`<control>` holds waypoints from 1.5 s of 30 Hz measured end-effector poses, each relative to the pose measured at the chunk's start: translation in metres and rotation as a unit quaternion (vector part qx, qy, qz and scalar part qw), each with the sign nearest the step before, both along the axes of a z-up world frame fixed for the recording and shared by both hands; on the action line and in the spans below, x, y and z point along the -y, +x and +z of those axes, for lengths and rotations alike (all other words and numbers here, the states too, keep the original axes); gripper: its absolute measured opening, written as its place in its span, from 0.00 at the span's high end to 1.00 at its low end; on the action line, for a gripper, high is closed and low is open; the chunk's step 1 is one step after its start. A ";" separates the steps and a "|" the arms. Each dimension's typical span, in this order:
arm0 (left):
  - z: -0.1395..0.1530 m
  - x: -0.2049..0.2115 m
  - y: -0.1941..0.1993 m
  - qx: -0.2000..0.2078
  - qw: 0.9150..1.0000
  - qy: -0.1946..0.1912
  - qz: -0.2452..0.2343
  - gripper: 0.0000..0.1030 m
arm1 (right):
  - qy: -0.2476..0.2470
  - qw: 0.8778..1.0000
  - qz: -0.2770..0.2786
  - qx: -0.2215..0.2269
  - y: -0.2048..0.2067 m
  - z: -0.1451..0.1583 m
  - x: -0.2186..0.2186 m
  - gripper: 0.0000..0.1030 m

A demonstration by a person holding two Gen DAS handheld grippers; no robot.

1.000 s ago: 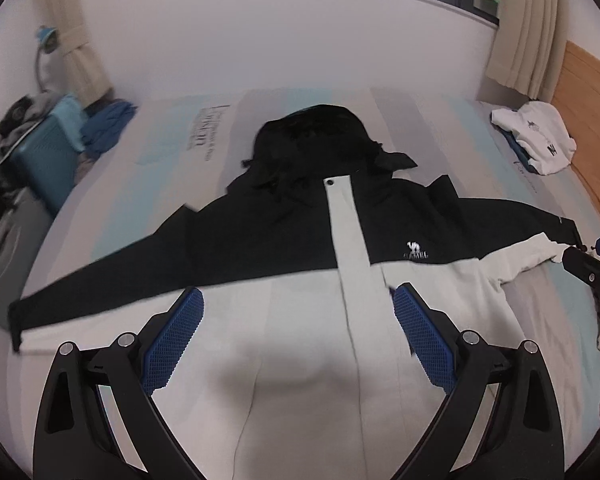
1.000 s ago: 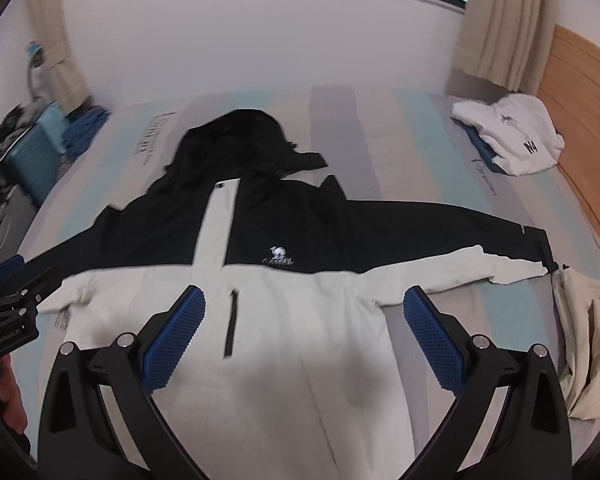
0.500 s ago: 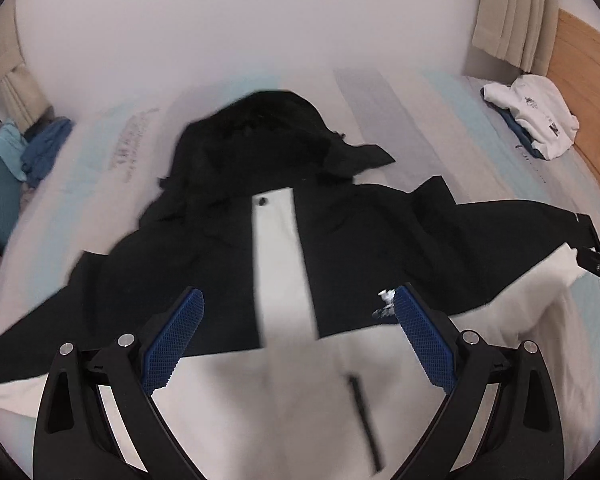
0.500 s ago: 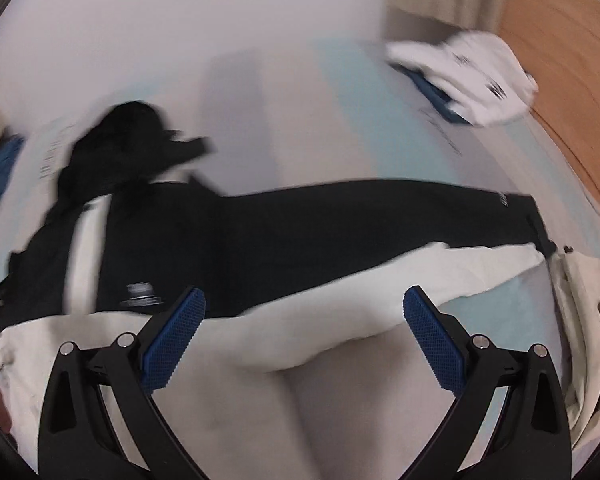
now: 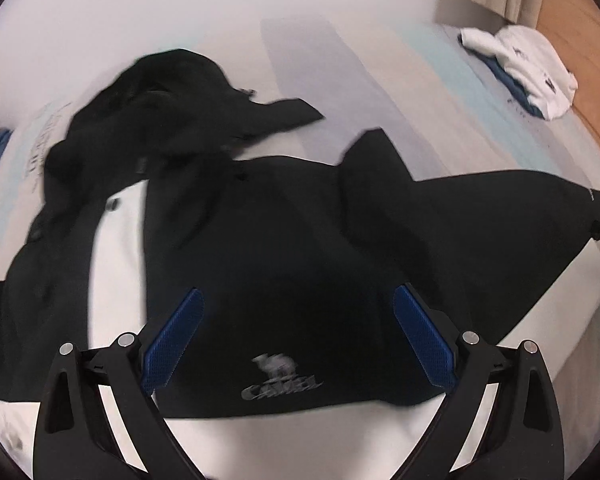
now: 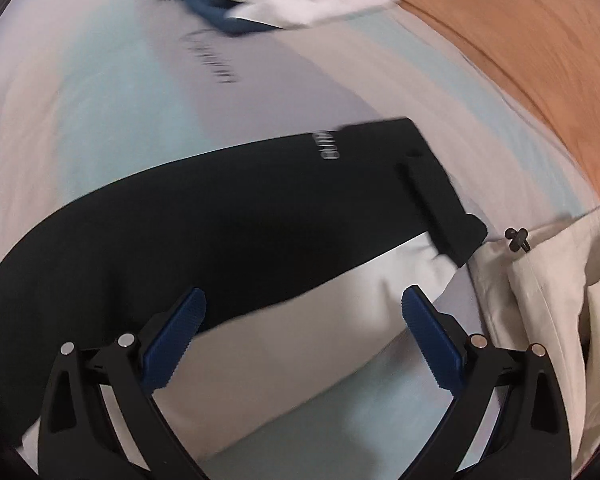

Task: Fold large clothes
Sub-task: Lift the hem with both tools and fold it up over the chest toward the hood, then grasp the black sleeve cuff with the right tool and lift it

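On the striped bed sheet (image 5: 380,80) lies the black-and-white hooded jacket (image 5: 284,240), spread flat, hood toward the far wall. Left gripper (image 5: 296,340) hovers over the chest logo, jaws wide apart, empty. Right gripper (image 6: 304,336) hovers over the jacket's sleeve (image 6: 260,216) (cuff end), jaws also apart. Folded white garment (image 5: 528,68) sits near the wooden headboard (image 6: 520,60); beige cloth (image 6: 548,280) just beside the cuff.

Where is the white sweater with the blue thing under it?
The white sweater lies at the far right of the bed in the left wrist view, next to the wooden headboard, well beyond the jacket's outstretched sleeve.
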State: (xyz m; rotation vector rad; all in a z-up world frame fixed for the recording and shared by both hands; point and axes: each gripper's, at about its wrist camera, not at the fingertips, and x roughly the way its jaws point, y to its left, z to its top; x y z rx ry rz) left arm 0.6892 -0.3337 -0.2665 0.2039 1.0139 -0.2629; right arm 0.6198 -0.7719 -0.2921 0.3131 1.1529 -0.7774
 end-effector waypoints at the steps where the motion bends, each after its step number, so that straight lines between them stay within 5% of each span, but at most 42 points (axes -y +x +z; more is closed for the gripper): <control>1: -0.004 0.007 0.003 -0.004 1.000 0.000 -0.001 0.09 | 0.011 1.000 -0.016 0.002 -0.002 -0.005 0.012 0.09; 8: -0.029 0.024 0.017 -0.024 1.000 0.002 0.007 0.09 | 0.021 0.999 -0.045 0.009 -0.006 -0.024 0.041 0.10; 12: -0.039 0.025 0.018 -0.030 1.000 0.005 0.006 0.08 | 0.020 0.997 -0.065 0.022 -0.015 -0.019 0.047 0.19; 26: -0.042 0.026 0.018 -0.037 0.999 0.010 0.010 0.09 | 0.002 0.992 -0.127 0.013 -0.021 -0.020 0.058 0.11; 34: -0.045 0.031 0.018 -0.034 0.999 0.015 0.014 0.09 | 0.014 0.989 -0.130 0.072 -0.023 -0.005 0.066 0.58; 36: -0.044 0.031 0.017 -0.033 0.999 0.014 0.014 0.09 | 0.010 0.990 -0.107 0.088 -0.023 0.000 0.056 0.81; 45: -0.035 0.026 0.013 -0.016 1.000 0.003 0.014 0.09 | 0.005 0.986 -0.025 0.163 -0.039 0.058 0.004 0.88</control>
